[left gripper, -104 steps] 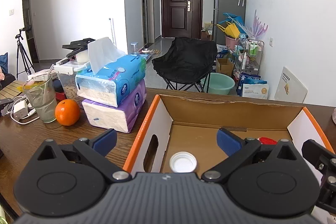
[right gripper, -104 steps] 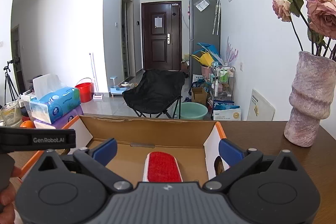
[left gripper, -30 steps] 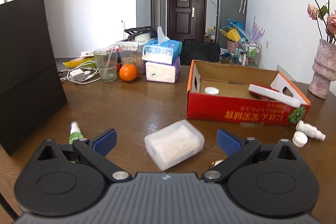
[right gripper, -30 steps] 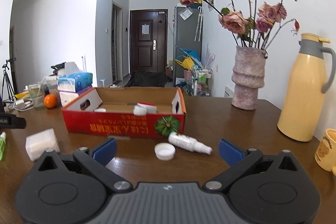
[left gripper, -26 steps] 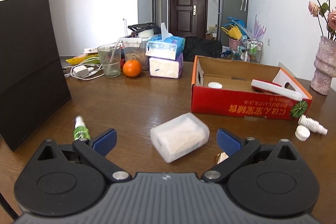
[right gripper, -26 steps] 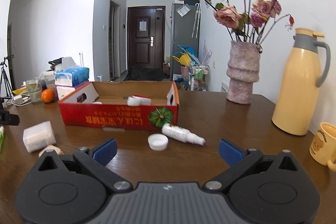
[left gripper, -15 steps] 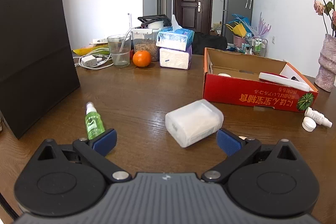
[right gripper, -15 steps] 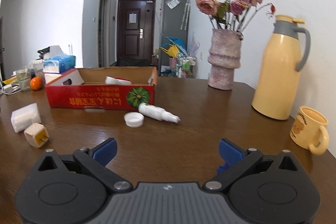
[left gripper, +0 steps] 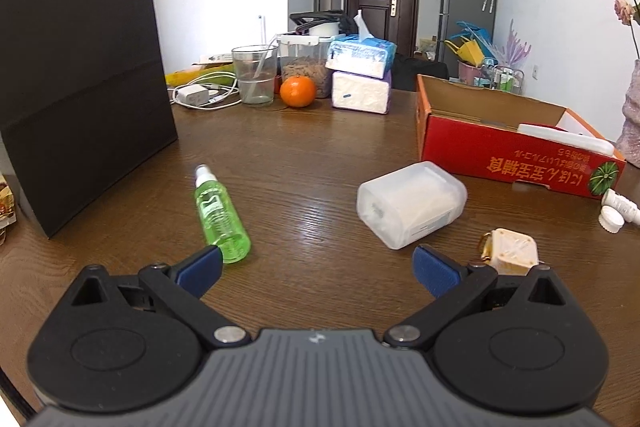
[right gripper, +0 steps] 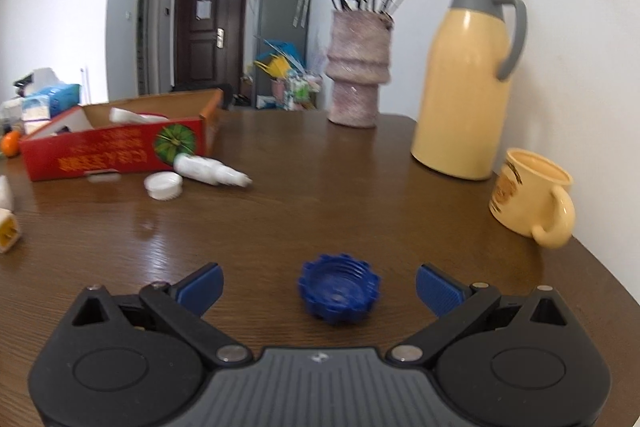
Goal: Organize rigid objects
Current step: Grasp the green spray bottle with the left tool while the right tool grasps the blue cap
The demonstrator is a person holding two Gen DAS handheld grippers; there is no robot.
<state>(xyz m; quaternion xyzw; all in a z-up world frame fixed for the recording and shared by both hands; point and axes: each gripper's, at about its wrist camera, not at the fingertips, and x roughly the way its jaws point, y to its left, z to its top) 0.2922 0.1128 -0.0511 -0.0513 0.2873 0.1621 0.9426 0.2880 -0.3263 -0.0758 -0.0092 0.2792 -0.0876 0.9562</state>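
My left gripper [left gripper: 318, 273] is open above the wooden table. A green spray bottle [left gripper: 219, 215] lies just ahead of its left finger, a translucent plastic box [left gripper: 412, 203] ahead of its right finger, and a cream cube [left gripper: 512, 251] beside that finger. The red cardboard box [left gripper: 516, 159] holds a white and red brush [left gripper: 568, 138]. My right gripper [right gripper: 320, 287] is open, with a blue ridged cap [right gripper: 339, 287] lying on the table between its fingers. A white cap [right gripper: 163, 185] and a white bottle [right gripper: 208, 171] lie in front of the red box [right gripper: 112, 151].
A black paper bag [left gripper: 76, 67] stands at the left. A glass [left gripper: 253, 74], an orange [left gripper: 298, 91] and tissue packs [left gripper: 360, 75] stand at the back. A vase [right gripper: 358, 71], a yellow thermos [right gripper: 468, 83] and a yellow mug [right gripper: 528, 195] stand at the right near the table edge.
Both grippers have drawn back from the red box toward the near side of the table. The blue cap, the green bottle and the cream cube have come into close view.
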